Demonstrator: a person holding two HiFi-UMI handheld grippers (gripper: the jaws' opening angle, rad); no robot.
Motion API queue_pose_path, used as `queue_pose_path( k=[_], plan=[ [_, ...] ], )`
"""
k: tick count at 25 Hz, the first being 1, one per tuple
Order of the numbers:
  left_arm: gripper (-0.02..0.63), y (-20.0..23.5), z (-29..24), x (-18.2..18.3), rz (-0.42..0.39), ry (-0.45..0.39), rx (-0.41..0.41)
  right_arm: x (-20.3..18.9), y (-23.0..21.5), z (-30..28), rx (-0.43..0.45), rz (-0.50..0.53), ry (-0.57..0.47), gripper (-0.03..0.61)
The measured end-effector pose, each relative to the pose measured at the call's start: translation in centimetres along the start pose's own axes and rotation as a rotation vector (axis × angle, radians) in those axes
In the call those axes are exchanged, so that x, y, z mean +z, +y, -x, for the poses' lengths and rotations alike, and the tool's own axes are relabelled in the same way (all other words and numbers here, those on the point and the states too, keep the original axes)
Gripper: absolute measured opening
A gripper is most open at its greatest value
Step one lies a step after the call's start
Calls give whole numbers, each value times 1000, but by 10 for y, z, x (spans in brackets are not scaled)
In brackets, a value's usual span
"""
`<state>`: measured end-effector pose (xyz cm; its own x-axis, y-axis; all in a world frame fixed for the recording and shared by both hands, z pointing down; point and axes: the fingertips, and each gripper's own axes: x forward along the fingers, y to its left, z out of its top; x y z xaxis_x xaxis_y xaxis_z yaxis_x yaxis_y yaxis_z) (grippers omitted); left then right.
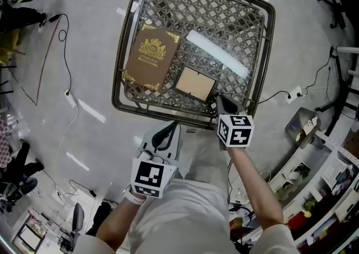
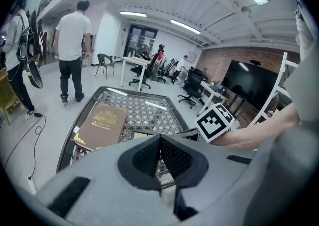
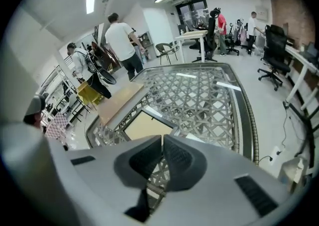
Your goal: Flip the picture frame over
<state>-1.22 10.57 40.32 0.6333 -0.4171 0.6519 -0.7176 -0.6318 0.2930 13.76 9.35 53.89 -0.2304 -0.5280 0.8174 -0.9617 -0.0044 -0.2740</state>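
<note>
The picture frame (image 1: 194, 83) lies flat on the woven glass-topped table (image 1: 253, 87), a thin dark border round a tan panel facing up. In the right gripper view the frame (image 3: 147, 124) sits just beyond the jaws. My right gripper (image 1: 220, 102) hovers at the frame's near right corner, shut, with nothing held; its jaws (image 3: 163, 137) meet. My left gripper (image 1: 166, 131) hangs off the table's near edge, also shut and empty (image 2: 160, 137). From the left gripper view only a sliver of the frame (image 2: 141, 134) shows.
A brown book (image 1: 150, 58) with a gold crest lies left of the frame, also seen as the book (image 2: 102, 124). Cables (image 1: 63, 51) trail on the floor at left. A power strip (image 1: 294, 95) and shelving stand right. A person (image 2: 73, 45) stands beyond the table.
</note>
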Motion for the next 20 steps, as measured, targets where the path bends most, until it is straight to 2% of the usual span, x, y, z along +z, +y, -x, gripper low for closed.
queue_pose_path(
  k=[5, 11, 15, 20],
  plan=[
    [17, -6, 15, 19, -6, -26, 3, 29, 17, 43, 8, -11, -105, 28],
    [18, -16, 36, 51, -2, -86, -16, 68, 33, 112, -22, -19, -269, 26],
    [17, -17, 54, 79, 28, -151, -15, 94, 48, 157, -53, 41, -369, 23],
    [17, -20, 75, 114, 30, -225, -19, 119, 70, 209, -44, 85, -484, 18]
  ],
)
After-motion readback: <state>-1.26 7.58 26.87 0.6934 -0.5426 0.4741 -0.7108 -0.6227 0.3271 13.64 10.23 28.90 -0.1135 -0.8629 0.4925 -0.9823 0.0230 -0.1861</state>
